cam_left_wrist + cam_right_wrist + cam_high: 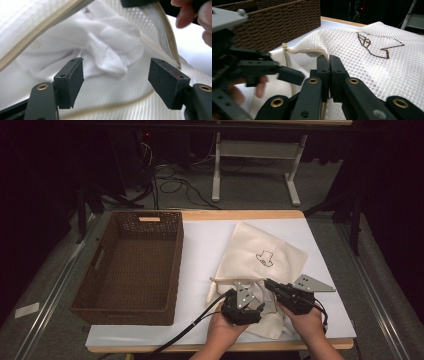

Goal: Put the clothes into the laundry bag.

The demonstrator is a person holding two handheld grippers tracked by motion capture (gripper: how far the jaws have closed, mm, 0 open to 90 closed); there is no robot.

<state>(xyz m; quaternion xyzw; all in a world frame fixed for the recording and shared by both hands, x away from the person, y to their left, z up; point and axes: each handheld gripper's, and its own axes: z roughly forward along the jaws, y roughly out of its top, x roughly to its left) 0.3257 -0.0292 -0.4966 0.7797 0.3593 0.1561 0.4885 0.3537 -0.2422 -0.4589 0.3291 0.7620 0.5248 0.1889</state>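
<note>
Near table edge, both hands come in from the bottom of the high view, grippers close together over the near end of the mesh laundry bag (260, 257). Left gripper (116, 80) jaws spread apart, nothing pinched; pads sit clear of the fabric, pointed into the bag's open mouth. Inside the mouth lies crumpled white cloth (110, 47), resting on the mesh lining, just ahead of the left pads. Beige zipper edge (37, 32) runs diagonally above the cloth and loops round on the other side. Right gripper (329, 75) jaws clamped tight on the bag's upper rim by the zipper, holding that edge raised so the mouth stays agape; the zipper pull (284, 46) sits just beside, toward the basket side. In the high view the left gripper (243, 302) sits at the bag's near corner, the right gripper (280, 292) touching the bag just beside it. Bag lies on white table cover (200, 245), right of centre, cream coloured, with a dark embroidered hat mark (265, 257) on the far half. Brown wicker basket (131, 265) stands left of the bag, apart from it. Beyond the table: grey floor, cables, white stand legs (255, 165).
</note>
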